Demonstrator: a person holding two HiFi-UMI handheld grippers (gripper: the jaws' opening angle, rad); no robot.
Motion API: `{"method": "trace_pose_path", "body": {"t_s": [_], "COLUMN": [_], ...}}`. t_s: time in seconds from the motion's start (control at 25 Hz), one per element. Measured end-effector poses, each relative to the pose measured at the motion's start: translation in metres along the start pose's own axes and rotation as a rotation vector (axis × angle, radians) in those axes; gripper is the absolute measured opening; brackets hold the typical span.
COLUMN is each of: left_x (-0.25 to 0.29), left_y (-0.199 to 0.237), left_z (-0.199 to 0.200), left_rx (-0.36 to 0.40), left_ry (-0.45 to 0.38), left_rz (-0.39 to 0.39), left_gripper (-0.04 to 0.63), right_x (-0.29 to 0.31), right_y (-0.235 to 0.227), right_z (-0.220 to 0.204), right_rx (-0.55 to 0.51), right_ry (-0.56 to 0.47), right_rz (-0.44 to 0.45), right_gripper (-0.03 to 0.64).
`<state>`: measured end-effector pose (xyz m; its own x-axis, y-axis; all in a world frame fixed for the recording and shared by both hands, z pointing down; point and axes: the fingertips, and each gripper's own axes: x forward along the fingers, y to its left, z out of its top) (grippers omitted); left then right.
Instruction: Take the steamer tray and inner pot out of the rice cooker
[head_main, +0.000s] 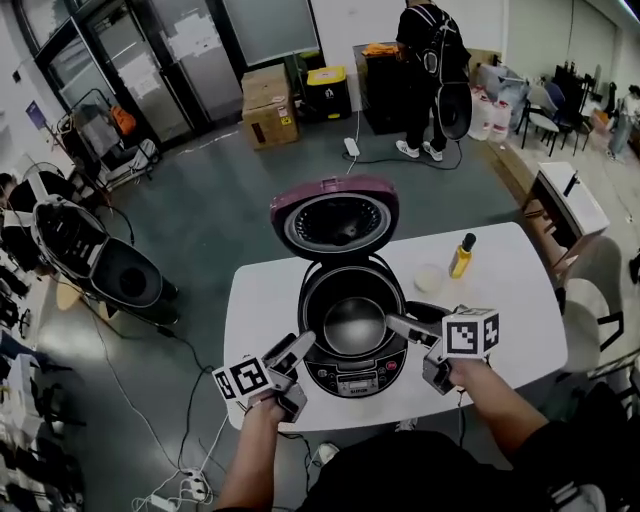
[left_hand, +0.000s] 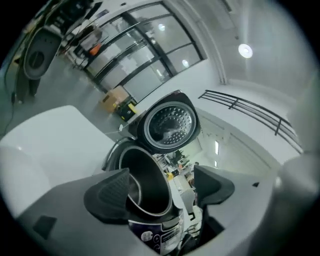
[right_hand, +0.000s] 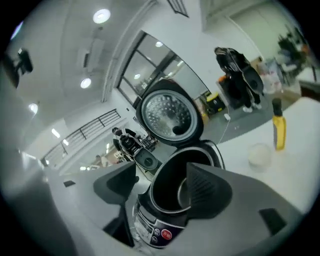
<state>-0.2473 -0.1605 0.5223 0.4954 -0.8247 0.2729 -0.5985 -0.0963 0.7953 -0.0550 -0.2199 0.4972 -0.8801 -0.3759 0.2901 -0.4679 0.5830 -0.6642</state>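
Observation:
The rice cooker stands on the white table, its purple lid swung up and back. Inside, the dark inner pot shows a round metal surface at the bottom; I cannot tell whether that is the steamer tray. My left gripper is at the cooker's front-left rim, open, and the rim of the pot shows between its jaws. My right gripper reaches over the right rim, also open; the pot fills the gap between its jaws. No pad presses on anything.
A yellow bottle and a small white dish sit on the table right of the cooker. A person stands at the back of the room. Cardboard boxes and chairs lie beyond the table.

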Motion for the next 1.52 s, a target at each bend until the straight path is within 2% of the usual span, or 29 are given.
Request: {"method": "trace_pose_path", "body": {"t_s": [0.12, 0.2, 0.24, 0.36, 0.48, 0.56, 0.72, 0.92, 1.04, 1.16, 1.28, 1.4, 1.52], "left_x": [0.009, 0.014, 0.018, 0.026, 0.031, 0.028, 0.036, 0.05, 0.053, 0.059, 0.06, 0.057, 0.057], "left_y": [0.016, 0.022, 0.025, 0.038, 0.044, 0.049, 0.051, 0.052, 0.059, 0.065, 0.075, 0.085, 0.087], "left_z": [-0.004, -0.005, -0.005, -0.007, -0.011, -0.013, -0.009, -0.007, -0.004, -0.004, -0.008, -0.01, -0.011], "left_rx": [-0.186, -0.313, -0.353, -0.407, -0.403, -0.395, -0.399, -0.364, -0.306, -0.224, -0.157, -0.126, -0.102], "left_ry": [0.01, 0.009, 0.011, 0.003, 0.027, 0.059, 0.092, 0.174, 0.214, 0.271, 0.321, 0.338, 0.343], "left_rz": [-0.009, -0.039, -0.043, -0.027, -0.006, 0.005, -0.028, -0.045, -0.014, 0.036, 0.099, 0.142, 0.158], "left_gripper": [0.429, 0.442, 0.442, 0.434, 0.42, 0.417, 0.393, 0.374, 0.342, 0.246, 0.176, 0.067, 0.025], "right_x": [0.0, 0.004, 0.006, 0.015, 0.022, 0.028, 0.036, 0.046, 0.051, 0.053, 0.053, 0.051, 0.05], "right_y": [-0.029, -0.045, -0.053, -0.07, -0.073, -0.074, -0.082, -0.084, -0.082, -0.088, -0.097, -0.103, -0.104], "right_z": [-0.005, -0.011, -0.015, -0.026, -0.036, -0.042, -0.044, -0.041, -0.043, -0.046, -0.054, -0.059, -0.058], "right_rx": [0.269, 0.413, 0.472, 0.623, 0.688, 0.705, 0.727, 0.726, 0.7, 0.637, 0.548, 0.482, 0.464], "right_ry": [0.045, 0.078, 0.094, 0.13, 0.162, 0.178, 0.189, 0.189, 0.199, 0.201, 0.22, 0.232, 0.225], "right_rz": [0.047, 0.061, 0.063, 0.076, 0.084, 0.077, 0.046, 0.038, 0.015, -0.038, -0.111, -0.167, -0.181], "right_gripper": [0.298, 0.296, 0.296, 0.296, 0.296, 0.295, 0.293, 0.291, 0.289, 0.233, 0.125, 0.026, 0.021]}}
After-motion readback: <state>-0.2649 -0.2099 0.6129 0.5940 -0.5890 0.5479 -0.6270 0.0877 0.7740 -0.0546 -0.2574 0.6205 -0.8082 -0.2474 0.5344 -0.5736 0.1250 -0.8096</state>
